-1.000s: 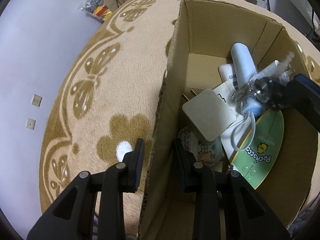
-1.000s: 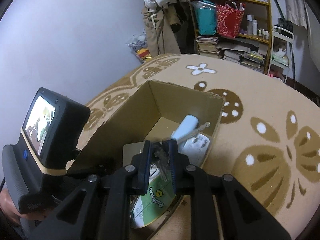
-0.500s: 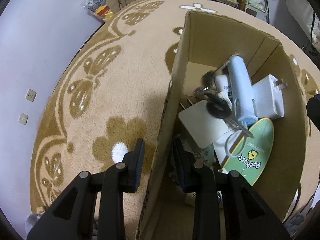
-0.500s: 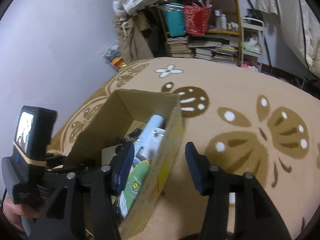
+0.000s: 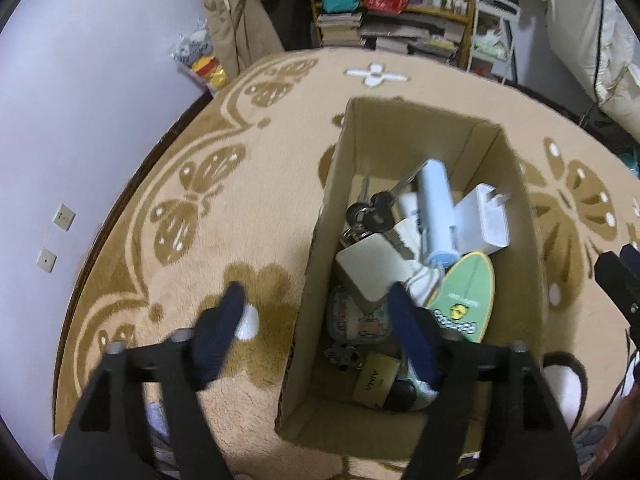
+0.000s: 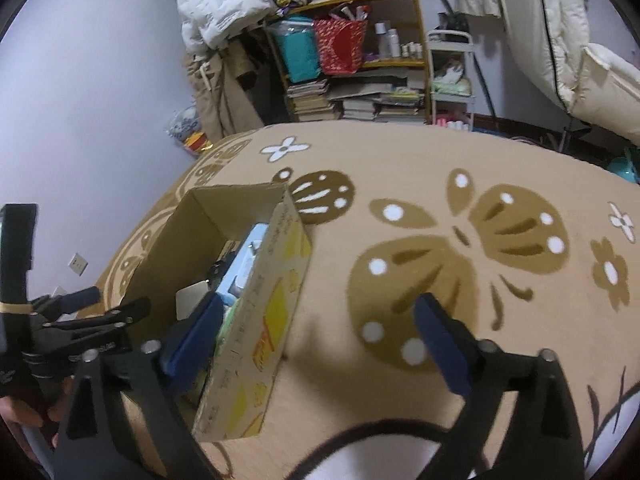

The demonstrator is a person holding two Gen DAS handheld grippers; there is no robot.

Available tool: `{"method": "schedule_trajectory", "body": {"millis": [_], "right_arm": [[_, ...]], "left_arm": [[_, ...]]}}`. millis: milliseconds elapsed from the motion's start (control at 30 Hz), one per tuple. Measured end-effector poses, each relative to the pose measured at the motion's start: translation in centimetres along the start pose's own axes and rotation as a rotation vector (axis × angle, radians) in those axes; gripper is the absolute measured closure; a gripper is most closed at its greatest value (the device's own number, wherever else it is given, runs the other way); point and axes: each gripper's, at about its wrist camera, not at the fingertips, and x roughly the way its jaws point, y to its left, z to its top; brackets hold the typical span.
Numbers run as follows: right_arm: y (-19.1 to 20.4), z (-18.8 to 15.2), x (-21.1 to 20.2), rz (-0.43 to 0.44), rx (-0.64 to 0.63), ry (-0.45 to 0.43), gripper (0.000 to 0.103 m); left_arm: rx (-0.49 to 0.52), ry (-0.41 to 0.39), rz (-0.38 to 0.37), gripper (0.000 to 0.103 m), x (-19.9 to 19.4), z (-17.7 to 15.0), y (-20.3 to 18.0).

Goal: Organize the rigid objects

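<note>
An open cardboard box (image 5: 400,132) stands on a tan patterned rug. In it lie a bunch of keys (image 5: 372,212), a pale blue cylinder (image 5: 436,204), a white charger (image 5: 484,224), a beige square block (image 5: 372,268), a green oval card (image 5: 464,300) and a brass padlock (image 5: 376,380). My left gripper (image 5: 316,320) straddles the box's left wall with its jaws opening, and neither pad touches the cardboard. My right gripper (image 6: 320,332) hangs over the box's (image 6: 272,320) yellow-printed right wall, jaws opening wide and holding nothing.
The rug (image 6: 440,184) spreads wide to the right of the box. Behind it stand a shelf with stacked books (image 6: 360,100) and bags, and a lilac wall (image 5: 80,80) runs along the left. A person's hand (image 6: 16,412) holds the left gripper.
The right gripper let the keys fall into the box, opened and swung right over the box's edge. The left gripper let go of the box's left wall and rose.
</note>
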Motion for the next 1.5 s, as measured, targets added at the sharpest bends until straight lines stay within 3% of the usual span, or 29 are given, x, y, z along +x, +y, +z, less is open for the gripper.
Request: {"method": "schedule_trajectory", "body": {"millis": [100, 233, 467, 567, 900, 1200, 1500], "right_arm": [[-0.6, -0.3, -1.2, -0.016, 0.009, -0.023, 0.0], [-1.2, -0.8, -2.3, -0.027, 0.02, -0.045, 0.0], [-1.6, -2.3, -4.1, -0.067, 0.009, -0.068, 0.0], [-1.7, -3.4, -5.1, -0.081, -0.004, -0.084, 0.0], [-1.8, -5.0, -9.6, -0.078, 0.001, -0.232, 0.0], [-0.8, -6.1, -11.9, -0.089, -0.041, -0.328, 0.0], [-0.3, -6.5, -12.3, -0.109, -0.067, -0.369, 0.0]], "left_arm": [[0.0, -0.045, 0.001, 0.017, -1.7, -0.1, -0.1], [0.006, -0.126, -0.008, 0.001, -4.4, -0.3, 0.0], [0.017, -0.25, 0.014, 0.0, -8.6, -1.0, 0.3], [0.02, -0.261, 0.035, 0.0, -9.2, -1.6, 0.5], [-0.036, -0.365, 0.006, 0.0, -11.8, -3.5, 2.0], [-0.041, -0.51, -0.03, 0.0, -15.4, -5.9, 2.4], [-0.058, -0.542, -0.044, 0.0, -15.9, -6.6, 2.7]]}}
